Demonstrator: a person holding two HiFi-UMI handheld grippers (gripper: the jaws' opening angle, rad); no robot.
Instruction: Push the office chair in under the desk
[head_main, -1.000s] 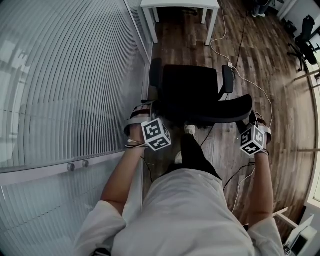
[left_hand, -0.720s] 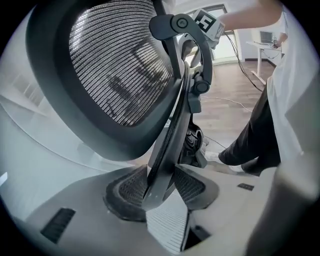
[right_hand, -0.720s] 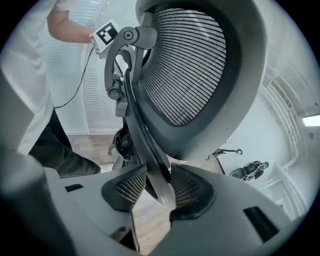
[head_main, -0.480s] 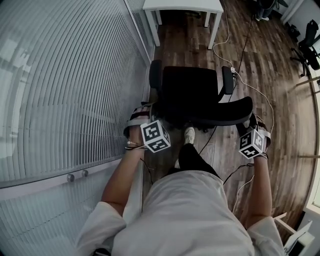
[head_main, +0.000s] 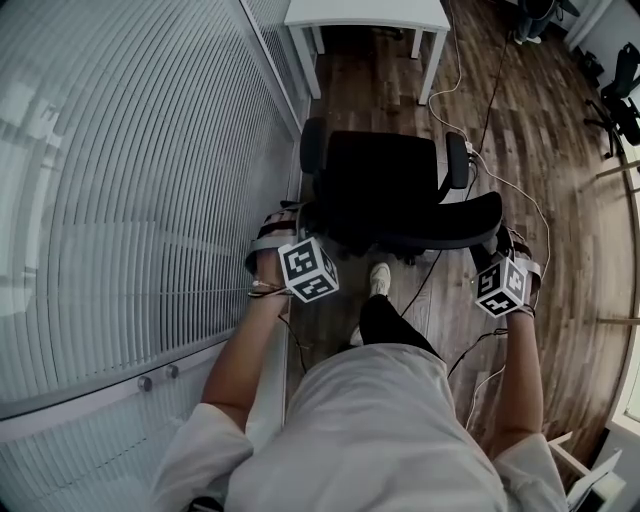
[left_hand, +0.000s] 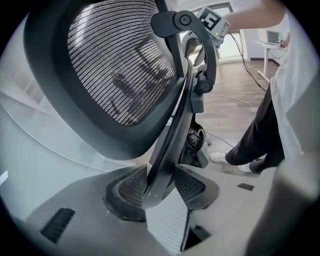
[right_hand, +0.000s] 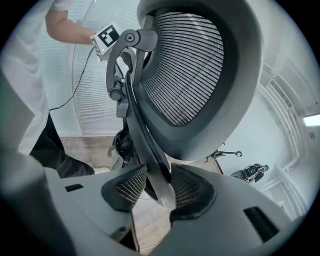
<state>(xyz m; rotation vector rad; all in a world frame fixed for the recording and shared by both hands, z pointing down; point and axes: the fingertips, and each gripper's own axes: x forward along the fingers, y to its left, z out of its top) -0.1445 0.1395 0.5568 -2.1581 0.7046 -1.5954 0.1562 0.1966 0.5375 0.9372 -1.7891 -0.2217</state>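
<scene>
A black office chair (head_main: 380, 185) stands on the wood floor, its seat facing a white desk (head_main: 365, 12) at the top of the head view. A strip of floor lies between them. My left gripper (head_main: 297, 222) is shut on the left edge of the mesh backrest (head_main: 445, 225), my right gripper (head_main: 497, 243) on its right edge. In the left gripper view the pads (left_hand: 131, 186) pinch the backrest's black frame bar (left_hand: 167, 150). The right gripper (right_hand: 154, 186) clamps the same kind of bar (right_hand: 150, 150) below the mesh (right_hand: 190, 65).
A striped frosted glass wall (head_main: 130, 180) runs close along the left. White and black cables (head_main: 470, 120) trail over the floor right of the chair. The person's shoe (head_main: 379, 278) is just behind the chair base. Another office chair (head_main: 622, 90) stands far right.
The chair, both grippers and the person have moved forward a little. The gap between chair and desk has shrunk. Both grips are unchanged.
</scene>
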